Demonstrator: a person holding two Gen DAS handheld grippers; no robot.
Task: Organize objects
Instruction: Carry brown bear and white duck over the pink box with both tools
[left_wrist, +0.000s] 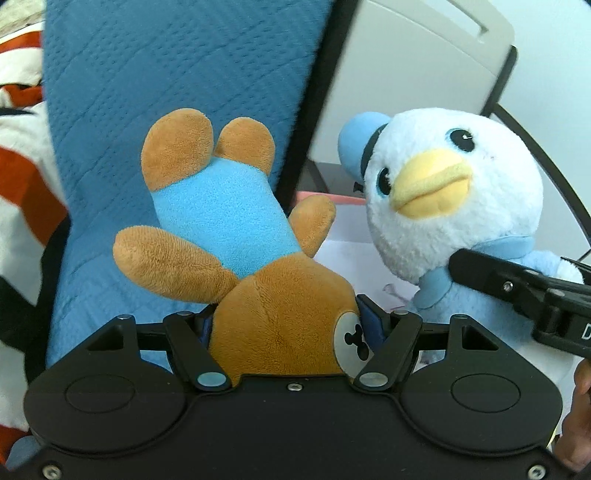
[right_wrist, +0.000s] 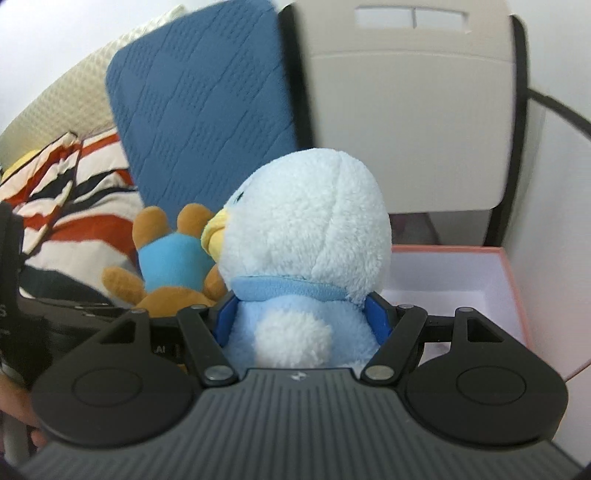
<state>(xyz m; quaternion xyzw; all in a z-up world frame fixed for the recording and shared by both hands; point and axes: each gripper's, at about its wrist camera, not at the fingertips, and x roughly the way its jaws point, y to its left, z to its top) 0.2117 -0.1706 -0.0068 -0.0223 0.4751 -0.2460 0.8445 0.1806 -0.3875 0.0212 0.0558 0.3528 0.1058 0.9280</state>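
Note:
My left gripper (left_wrist: 291, 325) is shut on a brown plush bear (left_wrist: 258, 295) in a light blue shirt, held by its head with the feet pointing up. The bear also shows in the right wrist view (right_wrist: 170, 269). My right gripper (right_wrist: 303, 317) is shut on a white and light blue plush duck (right_wrist: 306, 240) with a yellow beak, held by its body, back toward the camera. In the left wrist view the duck (left_wrist: 454, 192) faces the camera, to the right of the bear, with the right gripper's finger across its chest. Both toys are held up off any surface.
A pink-rimmed open box (right_wrist: 517, 280) with a white inside lies below and right of the duck. A blue quilted cushion (left_wrist: 166, 74) stands behind the bear. A striped red, white and black cloth (right_wrist: 74, 195) lies at left. A beige chair back (right_wrist: 406, 110) stands behind.

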